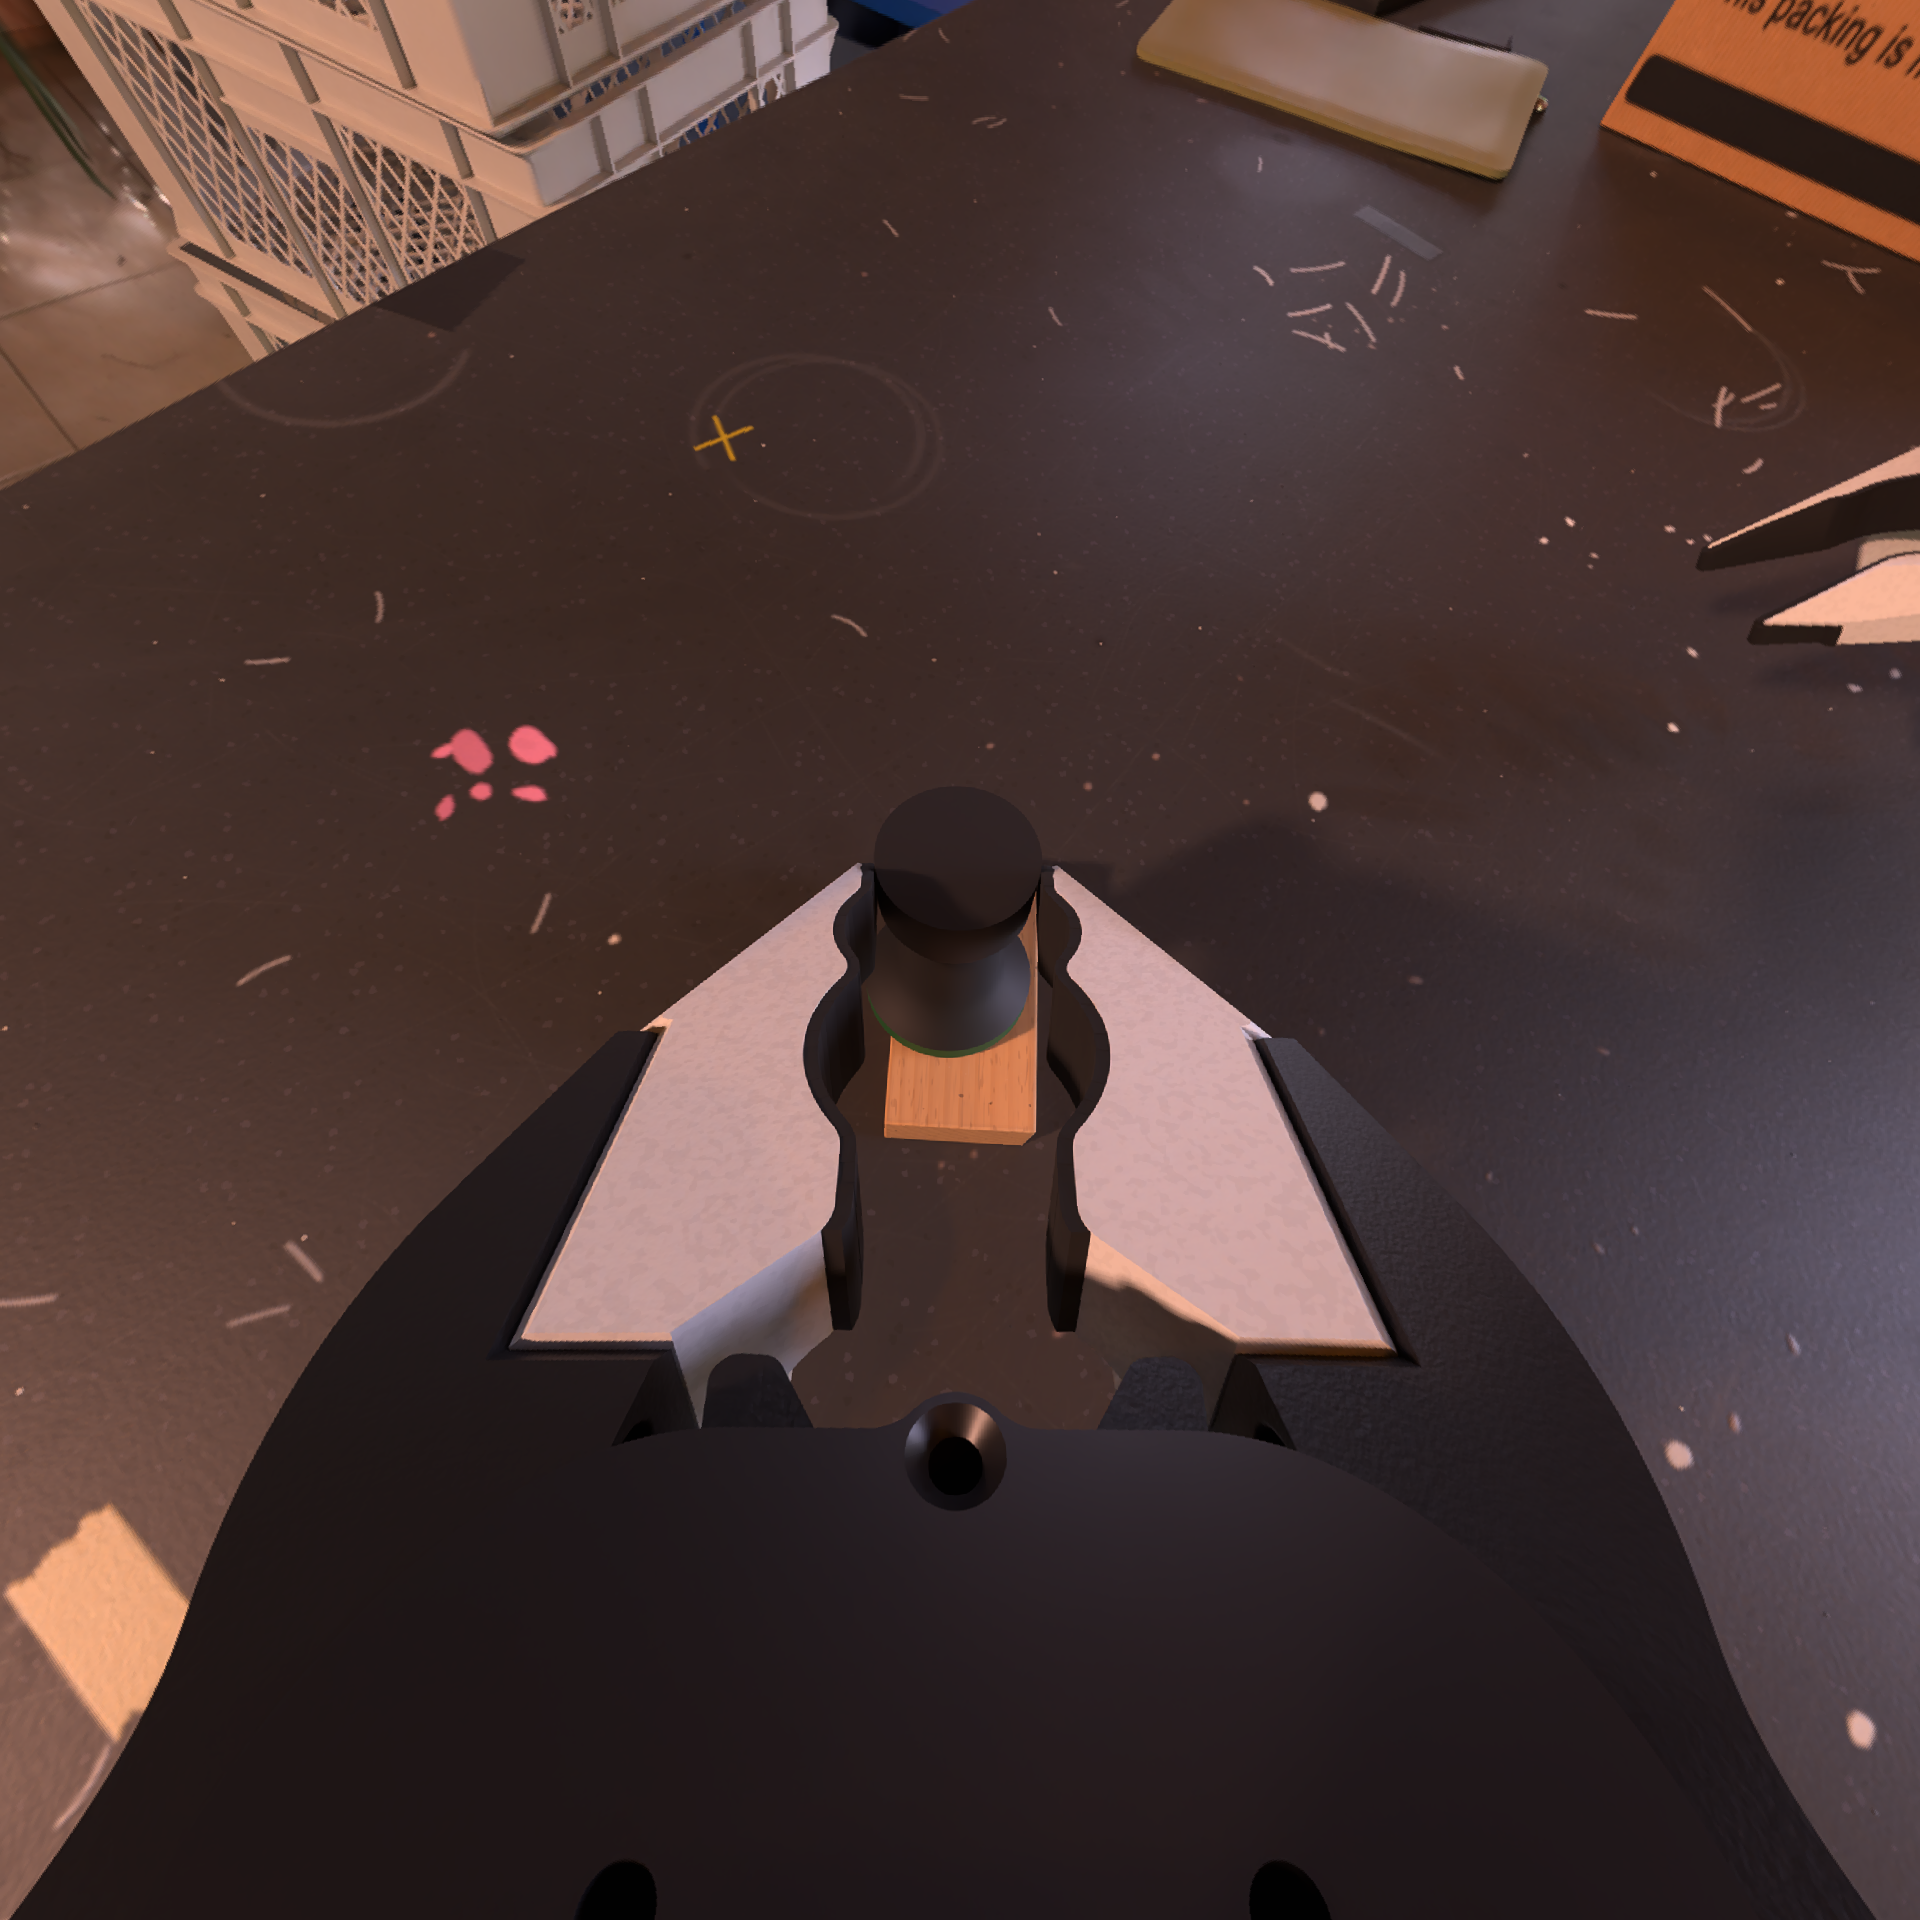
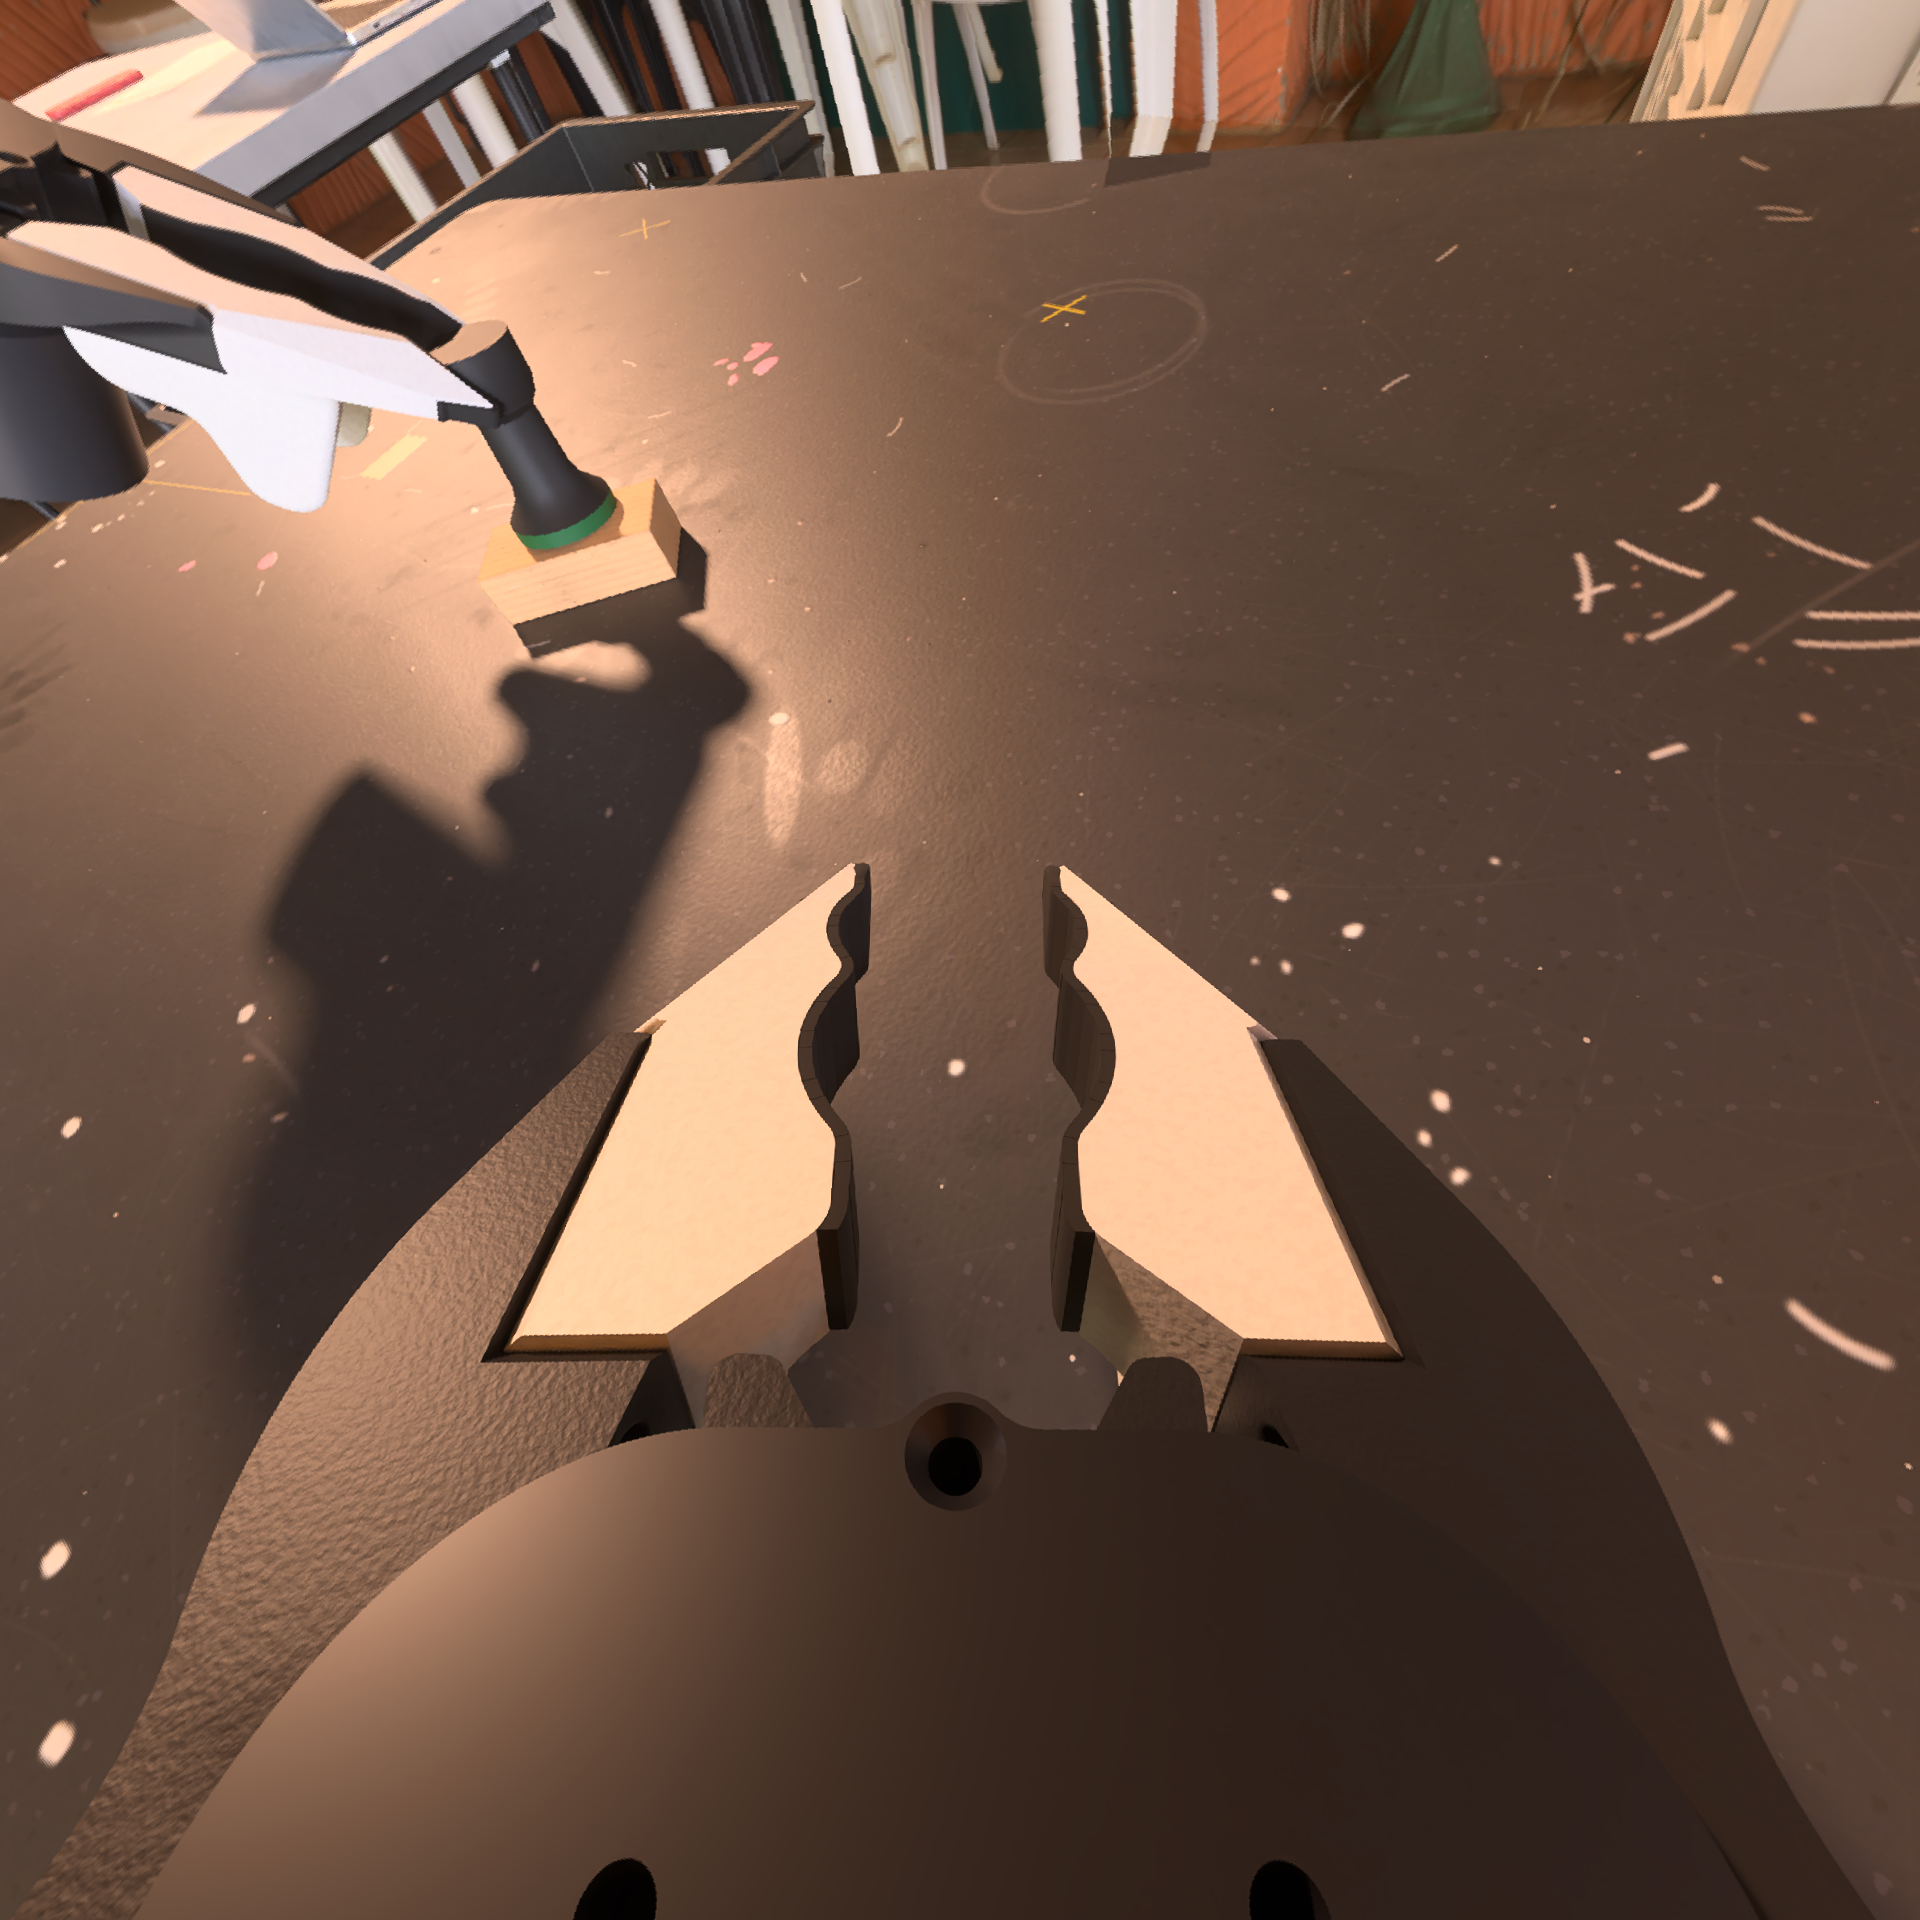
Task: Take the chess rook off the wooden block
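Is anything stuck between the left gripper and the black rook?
No, nothing visible does. The left gripper already has its fingertips on either side of the chess rook, gripping its top. The rook's base sits on the wooden block, and the table around it is bare.

A dark, scratched worktop (image 1: 1143, 623) bore chalk rings, a yellow cross (image 1: 722, 437) and pink paint spots (image 1: 494, 764). Pale lattice crates (image 1: 343, 156) stood stacked beyond its edge on a tiled floor (image 1: 73, 301); warm light cast long shadows.
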Available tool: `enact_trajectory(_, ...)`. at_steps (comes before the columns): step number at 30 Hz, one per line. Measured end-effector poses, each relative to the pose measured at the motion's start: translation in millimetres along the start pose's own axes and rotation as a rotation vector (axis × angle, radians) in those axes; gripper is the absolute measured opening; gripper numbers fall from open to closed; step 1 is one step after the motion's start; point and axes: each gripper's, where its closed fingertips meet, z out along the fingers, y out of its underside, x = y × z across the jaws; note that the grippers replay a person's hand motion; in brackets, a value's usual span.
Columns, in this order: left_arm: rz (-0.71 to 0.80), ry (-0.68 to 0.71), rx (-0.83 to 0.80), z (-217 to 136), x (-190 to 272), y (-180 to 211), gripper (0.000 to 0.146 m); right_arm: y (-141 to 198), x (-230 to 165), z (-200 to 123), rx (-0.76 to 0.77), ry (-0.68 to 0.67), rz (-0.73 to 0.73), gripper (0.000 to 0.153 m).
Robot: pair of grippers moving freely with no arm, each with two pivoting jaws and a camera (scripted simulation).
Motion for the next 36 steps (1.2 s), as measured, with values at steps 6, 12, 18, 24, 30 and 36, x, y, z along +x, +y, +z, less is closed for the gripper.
enact_trajectory(6,0.023,-0.005,-0.025,2.4,0.3,3.0,0.031,1.6,1.2,2.3,-0.004,-0.013,0.023,0.032)
enact_trajectory(12,-0.016,0.049,-0.021,4.8,6.4,2.8,0.031,2.6,-7.5,4.8,-0.013,-0.029,0.005,0.030)
enact_trajectory(18,0.007,0.041,-0.010,0.8,7.8,1.2,0.031,2.3,-12.0,5.5,-0.015,-0.034,-0.009,0.030)
enact_trajectory(24,0.025,0.032,-0.003,-3.4,9.6,0.7,0.031,1.9,-15.0,4.0,-0.017,-0.034,-0.017,0.029)
enact_trajectory(30,0.044,0.030,0.005,-4.2,13.4,-1.0,0.031,0.6,-21.4,1.0,-0.021,-0.026,-0.066,0.027)
enact_trajectory(36,0.073,0.016,0.010,-6.6,15.5,-0.9,0.031,-2.3,-29.3,0.8,-0.009,-0.043,-0.072,0.027)
